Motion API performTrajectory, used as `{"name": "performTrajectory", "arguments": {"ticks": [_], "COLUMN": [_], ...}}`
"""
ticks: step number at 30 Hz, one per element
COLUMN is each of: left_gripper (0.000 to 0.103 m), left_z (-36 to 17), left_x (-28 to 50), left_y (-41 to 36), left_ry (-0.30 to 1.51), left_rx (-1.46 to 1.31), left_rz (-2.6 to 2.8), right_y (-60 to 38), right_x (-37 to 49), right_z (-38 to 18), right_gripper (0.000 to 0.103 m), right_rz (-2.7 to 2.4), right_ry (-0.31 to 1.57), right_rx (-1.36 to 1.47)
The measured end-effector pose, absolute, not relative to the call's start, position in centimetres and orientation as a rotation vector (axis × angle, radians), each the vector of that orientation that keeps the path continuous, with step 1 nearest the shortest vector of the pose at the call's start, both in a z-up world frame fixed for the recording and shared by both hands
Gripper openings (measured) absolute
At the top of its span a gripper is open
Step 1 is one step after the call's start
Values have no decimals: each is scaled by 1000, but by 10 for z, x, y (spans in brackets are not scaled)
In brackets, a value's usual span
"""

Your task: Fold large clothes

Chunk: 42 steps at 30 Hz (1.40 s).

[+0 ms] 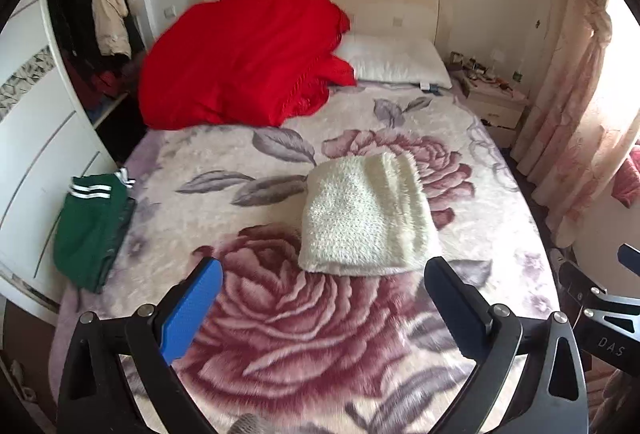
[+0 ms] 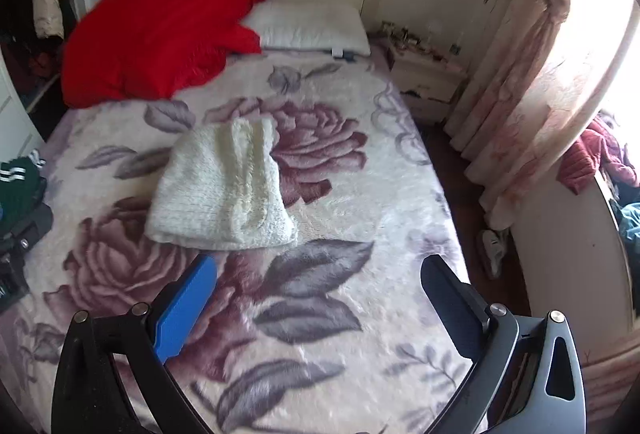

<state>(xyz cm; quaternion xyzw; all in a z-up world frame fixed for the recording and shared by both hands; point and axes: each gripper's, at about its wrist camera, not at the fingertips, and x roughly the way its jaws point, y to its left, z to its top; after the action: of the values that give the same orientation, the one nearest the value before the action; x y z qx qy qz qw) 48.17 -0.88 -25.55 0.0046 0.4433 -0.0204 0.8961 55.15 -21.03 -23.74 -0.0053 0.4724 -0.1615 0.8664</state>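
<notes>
The left claw (image 1: pixel 322 270) stands fully spread above the bed, its blue pad on one side and its dark pad on the other, with nothing between them. The right claw (image 2: pixel 318 268) is likewise wide apart and holds nothing; it hangs over the near part of the bed (image 2: pixel 360 194).

Going from left to right in the left wrist view: an open wardrobe (image 1: pixel 36 138) with a pale coat (image 1: pixel 106 2) hanging inside stands at the far left. A green garment with white stripes (image 1: pixel 90 222) lies folded at the left edge of the bed. A red blanket (image 1: pixel 240 58) is heaped at the head of the bed, against the headboard, and overlaps the white pillow (image 1: pixel 400 62) beside it. Near the middle of the floral bedspread (image 1: pixel 280 314) lies the cream fluffy garment (image 1: pixel 364 214), folded into a compact rectangle, flat on the bed, apart from both claws and well apart from the green one. To the right stands a cluttered bedside cabinet (image 1: pixel 494 102), then a pink floral curtain (image 1: pixel 576 94) tied back at a bright window.
</notes>
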Motion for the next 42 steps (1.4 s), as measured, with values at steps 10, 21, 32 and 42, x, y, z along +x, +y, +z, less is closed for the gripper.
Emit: {"name": "performTrajectory", "arguments": {"ticks": [10, 21, 32, 42], "left_gripper": [103, 103, 103, 103], "left_z": [-138, -48, -21, -12], "left_x": [384, 317, 284, 270], "left_y": [-12, -19, -14, -5], "left_ry": [844, 827, 778, 739], "left_rx": [13, 13, 8, -12], "left_rz": [-29, -3, 11, 16], "right_y": [-186, -173, -163, -152], "right_x": [429, 336, 285, 271], "right_z": [-91, 37, 93, 111], "right_gripper": [103, 103, 103, 103], "right_rz": [-329, -275, -260, -241], "right_ry": [876, 791, 732, 702], "right_rx": [-25, -2, -20, -28]}}
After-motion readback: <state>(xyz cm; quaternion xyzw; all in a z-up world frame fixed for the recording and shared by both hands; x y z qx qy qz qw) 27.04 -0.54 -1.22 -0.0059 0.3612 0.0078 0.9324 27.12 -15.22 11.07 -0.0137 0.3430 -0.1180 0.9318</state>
